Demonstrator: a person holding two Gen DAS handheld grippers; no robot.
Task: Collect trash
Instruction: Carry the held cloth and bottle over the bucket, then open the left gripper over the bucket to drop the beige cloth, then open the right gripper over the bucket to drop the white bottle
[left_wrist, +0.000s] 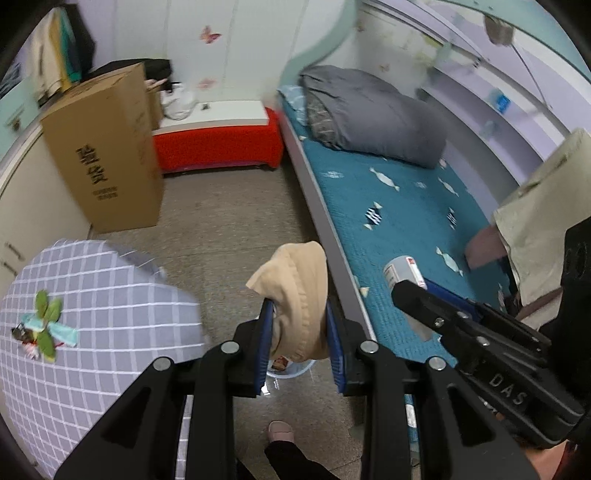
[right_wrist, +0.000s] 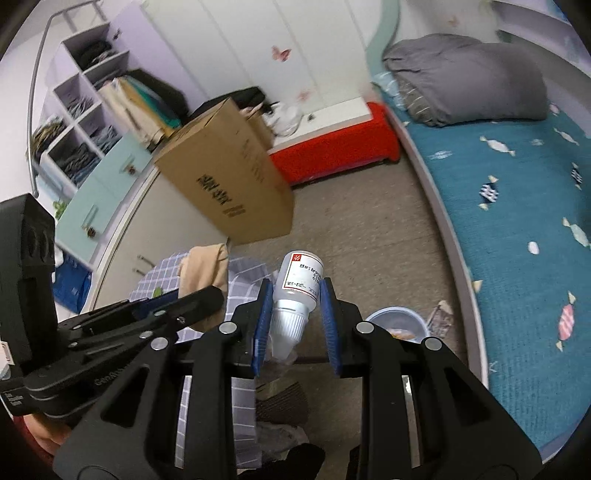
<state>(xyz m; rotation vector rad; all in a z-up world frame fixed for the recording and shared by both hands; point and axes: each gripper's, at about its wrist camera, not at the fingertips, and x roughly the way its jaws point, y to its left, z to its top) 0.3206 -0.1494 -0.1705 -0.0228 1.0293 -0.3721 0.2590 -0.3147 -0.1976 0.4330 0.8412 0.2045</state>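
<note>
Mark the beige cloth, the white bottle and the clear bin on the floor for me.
beige cloth (left_wrist: 301, 295), left wrist view, its bunched middle above the fingers.
white bottle (right_wrist: 301, 282), right wrist view, its labelled body.
clear bin (right_wrist: 395, 314), right wrist view, its far rim.

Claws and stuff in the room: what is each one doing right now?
Left claw: shut on the beige cloth, held up off the floor.
Right claw: shut on the white bottle, which has its cap end pointing back at the camera.
Cardboard box: standing on the floor, top closed.
Grey blanket: bunched up on the bed.
Blue bowl: on the floor, something inside.
</note>
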